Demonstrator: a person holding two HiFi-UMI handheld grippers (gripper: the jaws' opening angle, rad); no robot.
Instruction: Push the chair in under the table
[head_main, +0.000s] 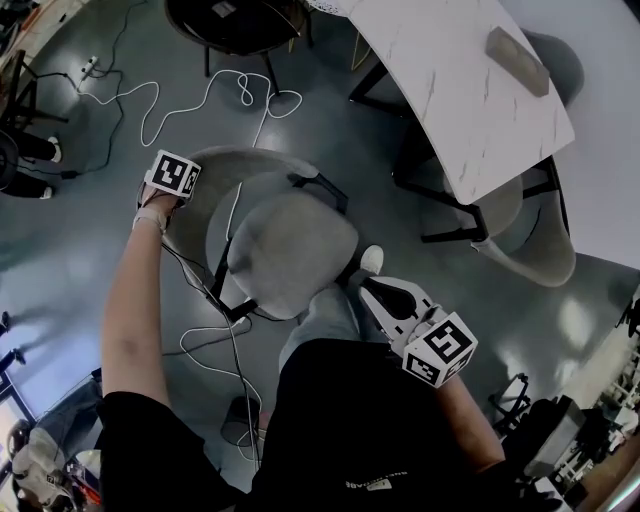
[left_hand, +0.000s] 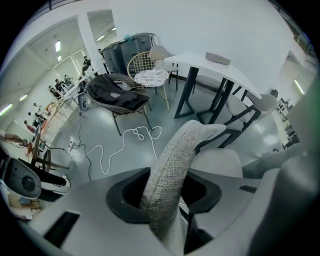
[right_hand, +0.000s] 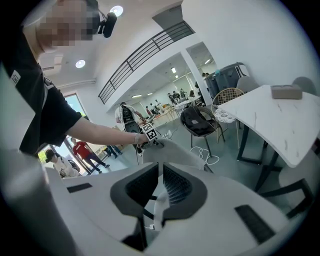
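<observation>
Chair (head_main: 290, 250): one, standing on the grey floor (head_main: 90, 260) directly before the person, apart from the table (head_main: 450, 90), not under it.
Backrest (left_hand: 175, 165): its upper rim runs up between the jaws of the left gripper (head_main: 172, 195), which are closed onto it from above, pads against the fabric on both sides.
Finish: pale grey woven upholstery, rounded seat, curved wrap-around back, dark frame.
Right gripper (right_hand: 160, 187): jaws together, nothing between them, held beside the seat.
White cable (head_main: 200, 100): looped on the floor.
</observation>
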